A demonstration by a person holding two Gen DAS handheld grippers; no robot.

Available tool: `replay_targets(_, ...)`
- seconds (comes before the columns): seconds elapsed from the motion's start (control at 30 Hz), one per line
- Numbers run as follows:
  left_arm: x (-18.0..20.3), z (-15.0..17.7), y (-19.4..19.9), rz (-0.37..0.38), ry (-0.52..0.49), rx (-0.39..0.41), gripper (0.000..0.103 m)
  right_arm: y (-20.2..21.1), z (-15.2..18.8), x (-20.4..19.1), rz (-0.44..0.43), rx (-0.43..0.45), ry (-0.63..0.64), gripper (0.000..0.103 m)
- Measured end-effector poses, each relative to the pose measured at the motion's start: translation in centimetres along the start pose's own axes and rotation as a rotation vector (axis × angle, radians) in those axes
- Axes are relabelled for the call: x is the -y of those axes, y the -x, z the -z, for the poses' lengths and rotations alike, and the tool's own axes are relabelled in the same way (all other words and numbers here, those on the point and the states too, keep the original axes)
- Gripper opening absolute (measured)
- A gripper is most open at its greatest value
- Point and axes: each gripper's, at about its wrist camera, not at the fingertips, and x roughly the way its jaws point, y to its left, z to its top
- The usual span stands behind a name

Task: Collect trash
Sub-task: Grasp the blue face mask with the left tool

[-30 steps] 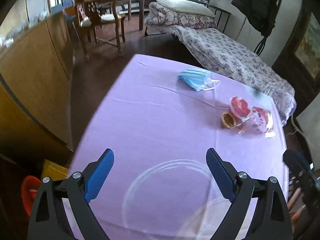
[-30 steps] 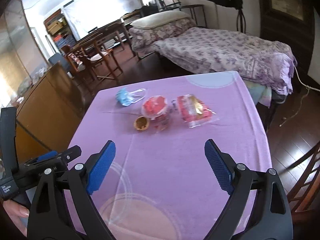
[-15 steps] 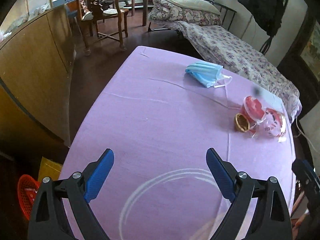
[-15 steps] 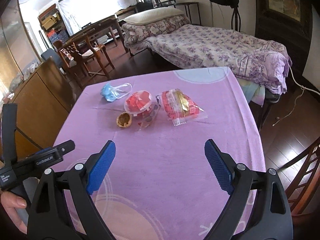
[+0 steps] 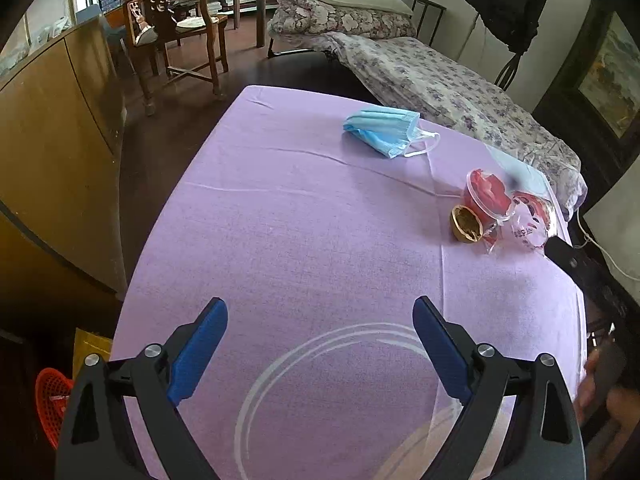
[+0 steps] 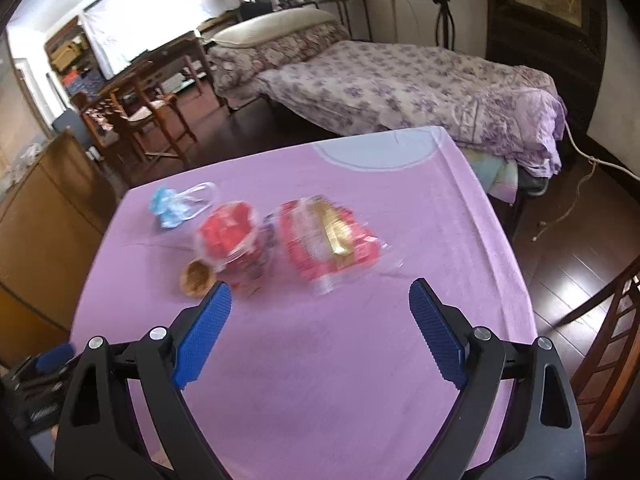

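On the purple tablecloth lie a blue face mask, a walnut shell half, a clear cup with red contents and a red and gold snack wrapper. The right wrist view shows the same mask, shell, cup and wrapper. My left gripper is open and empty over the near tablecloth. My right gripper is open and empty, just short of the cup and wrapper. Its dark body edges into the left wrist view.
A wooden cabinet runs along the table's left side. A red basket sits on the floor by the near left corner. Beyond the table are a floral bed and wooden chairs. Another chair stands at the right.
My right gripper has moved forward and down toward the cup and wrapper, which now look larger. The left gripper's view shifted only slightly.
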Motion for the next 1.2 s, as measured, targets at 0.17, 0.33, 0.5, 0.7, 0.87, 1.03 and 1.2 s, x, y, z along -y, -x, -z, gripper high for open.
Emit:
replay_targets(0.17,-0.2,-0.1,-0.2,0.003,0.003,-0.006,0.092,-2.2,-1.4,0.6,-0.010,-0.039,-0.017,0.087)
replay_targets(0.33,0.1,-0.1,-0.3,0.009,0.004,-0.011,0.092,-3.6,-1.9,-0.2,-0.003,-0.039,0.038,0.084)
replay_targets(0.5,0.8,0.1,-0.4,0.011,-0.018,-0.005,0.092,-4.2,-1.6,-0.5,-0.023,-0.074,0.075,0.060)
replay_targets(0.7,0.8,0.0,-0.5,-0.003,-0.031,0.009,0.092,-1.4,-1.2,-0.4,-0.011,-0.030,0.098,0.058)
replay_targets(0.87,0.0,-0.4,-0.8,-0.027,-0.009,0.019,0.092,1.0,-0.3,0.2,-0.024,-0.059,0.051,0.058)
replay_targets(1.03,-0.4,-1.0,-0.7,-0.072,-0.025,0.074,0.092,2.2,1.6,0.4,-0.055,-0.134,-0.035,0.064)
replay_targets(1.2,-0.2,-2.4,-1.3,-0.044,0.004,0.059,0.092,3.1,1.8,-0.5,-0.106,-0.123,-0.056,0.077)
